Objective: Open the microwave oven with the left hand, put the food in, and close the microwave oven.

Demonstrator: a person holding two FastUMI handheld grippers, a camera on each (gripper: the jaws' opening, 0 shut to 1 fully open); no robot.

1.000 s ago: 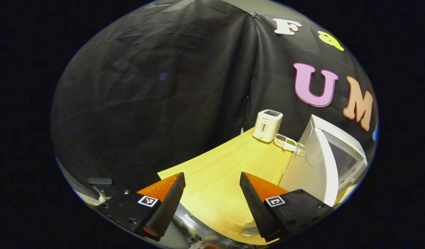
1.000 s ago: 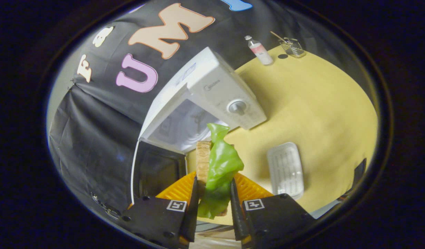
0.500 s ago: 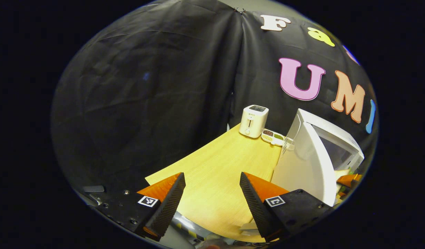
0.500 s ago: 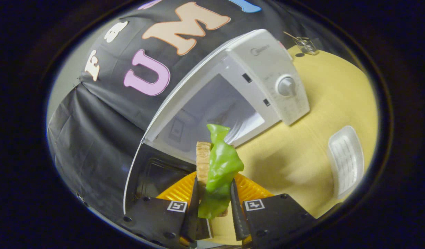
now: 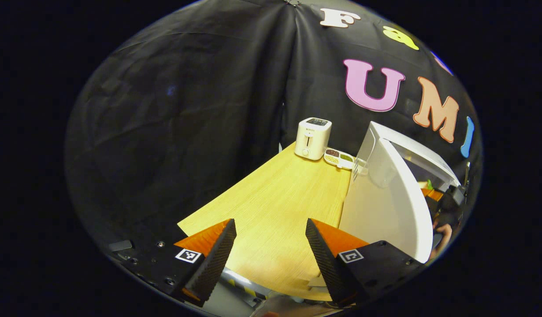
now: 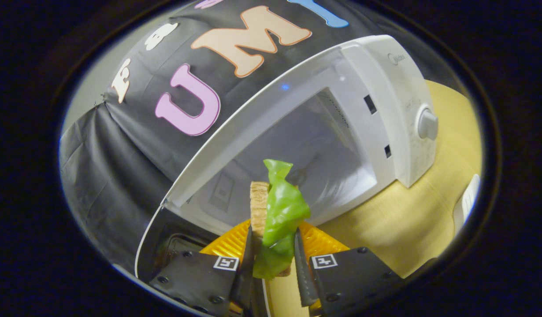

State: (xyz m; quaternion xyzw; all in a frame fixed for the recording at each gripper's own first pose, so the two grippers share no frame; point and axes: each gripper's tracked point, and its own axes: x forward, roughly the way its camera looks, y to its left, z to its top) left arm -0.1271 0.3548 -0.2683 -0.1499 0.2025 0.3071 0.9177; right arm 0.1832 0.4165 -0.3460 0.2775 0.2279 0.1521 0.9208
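Green leaf and a tan slab of bread make up the food [image 6: 275,215], which stands upright between the right tongs [image 6: 273,259], both fingers pressing on its lower half. It hangs just in front of the mouth of the microwave oven [image 6: 385,101], whose pale cavity [image 6: 306,163] lies straight ahead; it is not yet inside. The door [image 6: 154,237] stands swung out at the lower left of the right gripper view, and in the left gripper view its white outer face [image 5: 385,202] is close on the right. The left tongs [image 5: 271,246] are spread wide and empty over the wooden surface [image 5: 280,202], well clear of the door. To do this step well, I judge the right hand should go straight in through the middle of the opening, keeping the tall leaf tip under the upper frame and the fingers off the door's edge, then lower until the food rests on the cavity floor before loosening the grip; letting go in the air would likely topple the stack, since the leaf looks limp and loose against the bread. Withdraw along the same line. The left tongs are best kept beside the door's outer face, ready to push it shut once the right hand is out.
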